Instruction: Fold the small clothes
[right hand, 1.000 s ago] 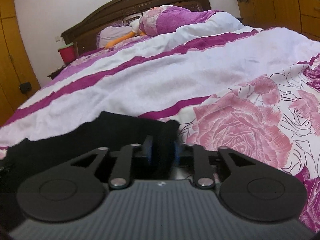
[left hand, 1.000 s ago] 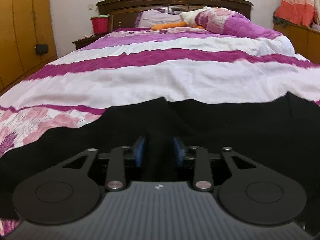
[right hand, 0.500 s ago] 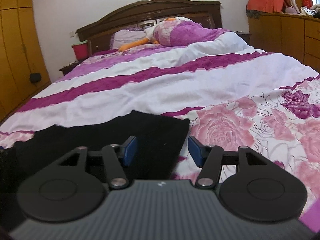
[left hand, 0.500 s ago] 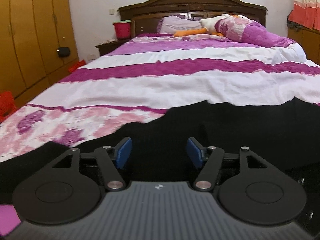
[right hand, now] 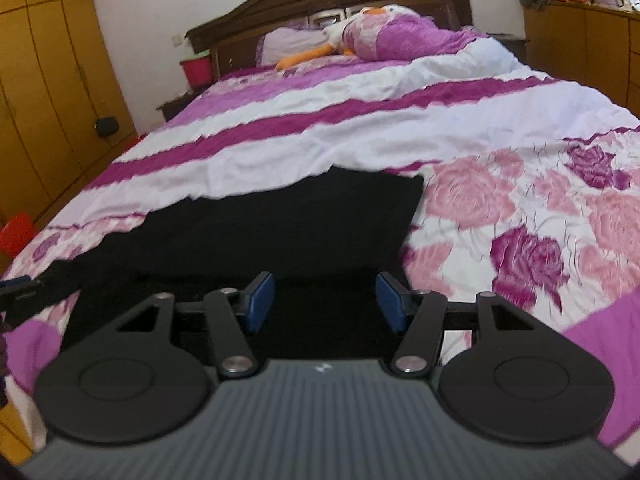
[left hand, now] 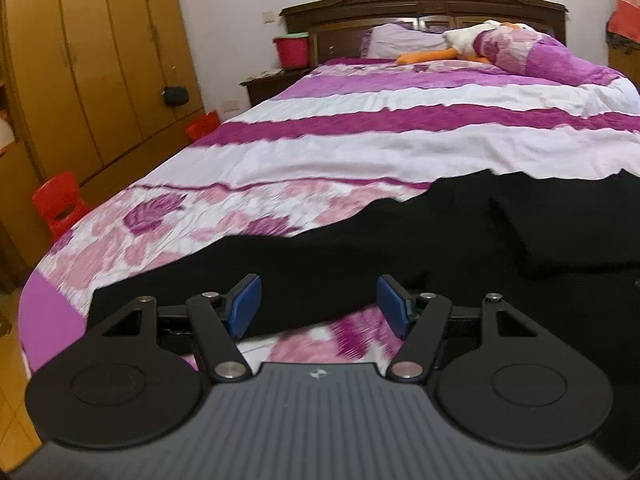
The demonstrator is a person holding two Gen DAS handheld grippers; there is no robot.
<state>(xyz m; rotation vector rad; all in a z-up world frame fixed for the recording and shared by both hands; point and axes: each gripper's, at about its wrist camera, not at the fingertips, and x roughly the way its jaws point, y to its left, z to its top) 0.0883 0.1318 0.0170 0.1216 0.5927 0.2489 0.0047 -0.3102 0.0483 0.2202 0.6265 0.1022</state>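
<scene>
**Now: both grippers apart and empty, black garment flat on the bed**

Left gripper (left hand: 319, 306): blue pads (left hand: 245, 305) spread wide, jaws have just been opening over the last second, nothing between them. Through the gap: a strip of the black garment (left hand: 360, 252) and floral bedspread (left hand: 160, 216) below it. No contact with the cloth.

Right gripper (right hand: 324, 300): pads (right hand: 260, 300) about as wide, jaws also opened within the last second, nothing pinched. Only dark cloth shows behind the gap; it lies under the fingers, not between the pads.

Garment, left view: lies from 7 o'clock near the foot edge up to 3 o'clock, with a folded layer stacked at 3 o'clock. Right view: black garment (right hand: 280, 224) fills the centre, its square folded corner at 1 o'clock from the gripper, one limb trailing to 9 o'clock.

Rose print on the bedspread at 3 o'clock in the right view.

Further out: white and magenta stripes across mid-bed. At 12 to 1 o'clock a rolled purple quilt (left hand: 536, 56), an orange and white plush toy (left hand: 448, 50), a pillow (left hand: 400, 40), then the dark wooden headboard (left hand: 420, 4).

Left side, 9 to 11 o'clock: red plastic chair (left hand: 58, 204) on the floor, wooden wardrobe (left hand: 92, 60), red bucket (left hand: 292, 50) on the nightstand.
</scene>
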